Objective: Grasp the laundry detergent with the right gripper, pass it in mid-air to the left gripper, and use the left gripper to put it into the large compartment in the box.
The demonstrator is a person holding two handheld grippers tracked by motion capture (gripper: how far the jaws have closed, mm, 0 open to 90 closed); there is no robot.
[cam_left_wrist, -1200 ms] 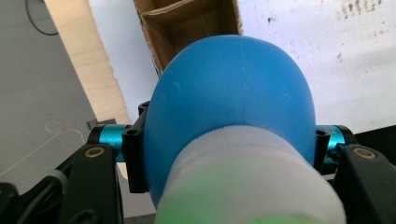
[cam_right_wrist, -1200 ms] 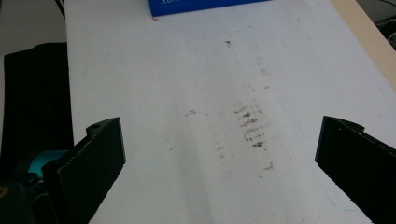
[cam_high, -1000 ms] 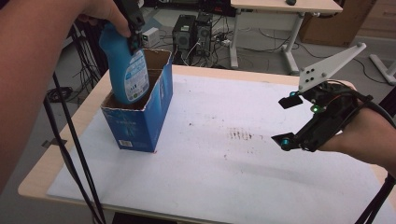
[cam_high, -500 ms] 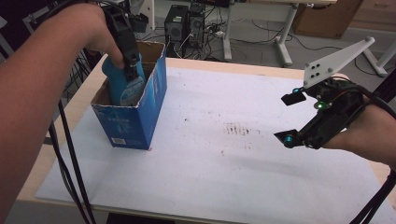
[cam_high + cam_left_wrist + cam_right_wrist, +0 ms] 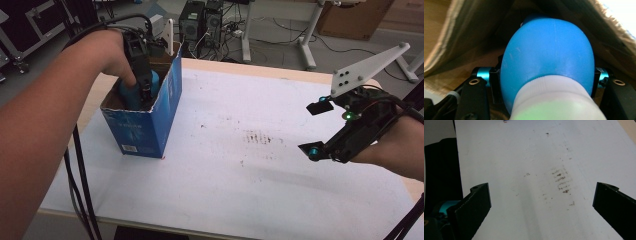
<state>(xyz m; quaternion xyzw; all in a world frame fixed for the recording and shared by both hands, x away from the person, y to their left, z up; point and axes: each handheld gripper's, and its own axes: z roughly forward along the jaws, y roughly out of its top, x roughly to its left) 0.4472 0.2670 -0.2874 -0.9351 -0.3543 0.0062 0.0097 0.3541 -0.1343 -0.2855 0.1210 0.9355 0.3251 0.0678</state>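
left gripper (image 5: 142, 87): clamped on blue bottle (image 5: 547, 55), inside blue carton (image 5: 150, 125)
right gripper (image 5: 320, 127): jaws spread, empty, at carton's 3 o'clock
carton walls: close around bottle

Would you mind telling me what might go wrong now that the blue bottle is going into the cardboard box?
The left gripper is shut on the blue bottle deep inside the blue box, close to its walls. Pulling out could snag a flap and tip or drag the box, which nothing steadies: the right gripper hangs open, well away. If the bottle isn't yet on the bottom, releasing may let it drop or lean.
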